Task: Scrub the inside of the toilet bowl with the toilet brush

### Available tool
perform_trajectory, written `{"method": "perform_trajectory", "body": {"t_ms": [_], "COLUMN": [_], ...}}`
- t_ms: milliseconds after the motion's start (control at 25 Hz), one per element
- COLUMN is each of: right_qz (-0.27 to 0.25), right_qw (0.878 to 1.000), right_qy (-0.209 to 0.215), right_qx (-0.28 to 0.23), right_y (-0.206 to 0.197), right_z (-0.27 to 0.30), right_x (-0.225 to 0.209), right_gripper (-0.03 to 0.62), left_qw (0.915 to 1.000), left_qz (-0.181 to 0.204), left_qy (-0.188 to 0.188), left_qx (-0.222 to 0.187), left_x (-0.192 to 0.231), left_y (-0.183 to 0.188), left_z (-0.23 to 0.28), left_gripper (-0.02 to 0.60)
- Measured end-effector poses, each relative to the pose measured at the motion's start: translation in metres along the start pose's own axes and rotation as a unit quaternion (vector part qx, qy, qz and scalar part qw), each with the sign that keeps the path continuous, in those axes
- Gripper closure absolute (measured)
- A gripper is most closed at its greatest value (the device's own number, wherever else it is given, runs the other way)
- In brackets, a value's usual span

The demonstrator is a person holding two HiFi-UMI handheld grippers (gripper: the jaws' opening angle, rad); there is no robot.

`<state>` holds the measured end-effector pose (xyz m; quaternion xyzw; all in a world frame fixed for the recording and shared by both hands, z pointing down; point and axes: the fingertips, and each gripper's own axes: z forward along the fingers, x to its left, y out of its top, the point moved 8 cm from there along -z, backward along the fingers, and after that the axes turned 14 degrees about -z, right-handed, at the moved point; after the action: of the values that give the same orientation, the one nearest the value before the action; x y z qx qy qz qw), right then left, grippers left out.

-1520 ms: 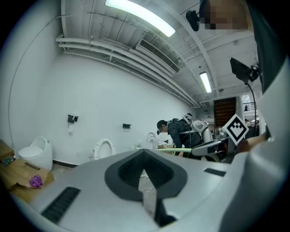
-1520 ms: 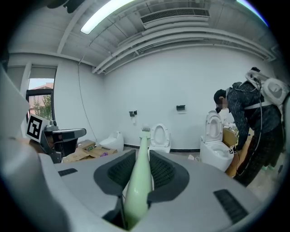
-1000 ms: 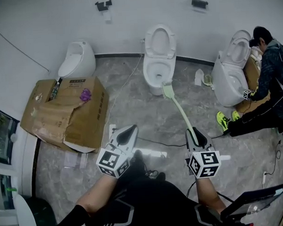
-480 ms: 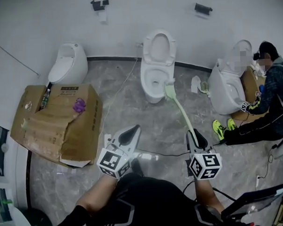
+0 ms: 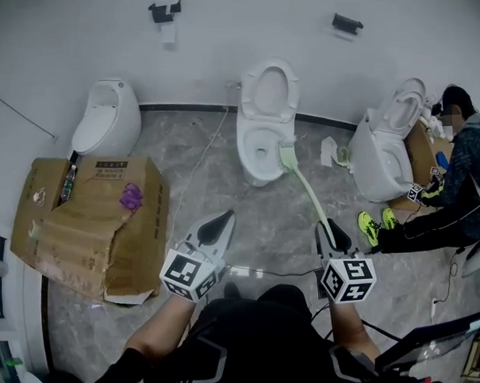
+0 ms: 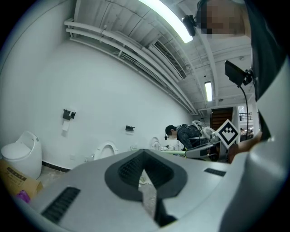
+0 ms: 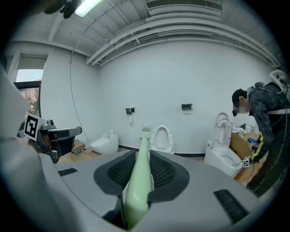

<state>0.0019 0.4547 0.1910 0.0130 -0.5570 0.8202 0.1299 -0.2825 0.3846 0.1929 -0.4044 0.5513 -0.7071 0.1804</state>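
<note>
Pale-green toilet brush (image 5: 307,193) clamped in the right gripper (image 5: 330,226), its head up by the toilet (image 5: 253,174).
The handle runs straight out from between the closed jaws, away from the person. The bristle end sits at the toilet's right rim; whether it touches, I cannot tell. The left gripper (image 5: 218,226) hangs alongside over the floor (image 5: 223,171), jaws together on nothing.

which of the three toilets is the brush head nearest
The middle toilet, lid raised: the toilet brush in the right gripper has its head at that bowl's rim. The left toilet is closed; the right toilet stands beside a person.
</note>
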Motion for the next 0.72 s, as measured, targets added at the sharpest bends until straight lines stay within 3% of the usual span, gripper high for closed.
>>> {"method": "perform_trajectory", "body": {"t_ms": [360,600,720], "right_qz": [-0.009,-0.011,-0.015], "right_qw": [1.000,0.999,0.999], "right_qy": [0.001,0.026,0.039], "right_qx": [-0.009,-0.020,-0.025], "right_y": [0.022,0.032,0.040], "right_z": [0.054,0.118,0.153], "right_x": [-0.028,-0.072,-0.100], "right_gripper": [0.491,0.493,0.493], "left_qw": [0.9997,0.9994,0.9989], "left_qz": [-0.004,-0.001,-0.004], "left_qy": [-0.025,0.034,0.046], "left_qx": [0.002,0.001,0.001], "left_x": [0.024,0.057,0.067], "left_y": [0.013,0.026,0.033], "left_z": [0.042,0.097,0.132], "left_gripper": [0.572,0.572,0.572]}}
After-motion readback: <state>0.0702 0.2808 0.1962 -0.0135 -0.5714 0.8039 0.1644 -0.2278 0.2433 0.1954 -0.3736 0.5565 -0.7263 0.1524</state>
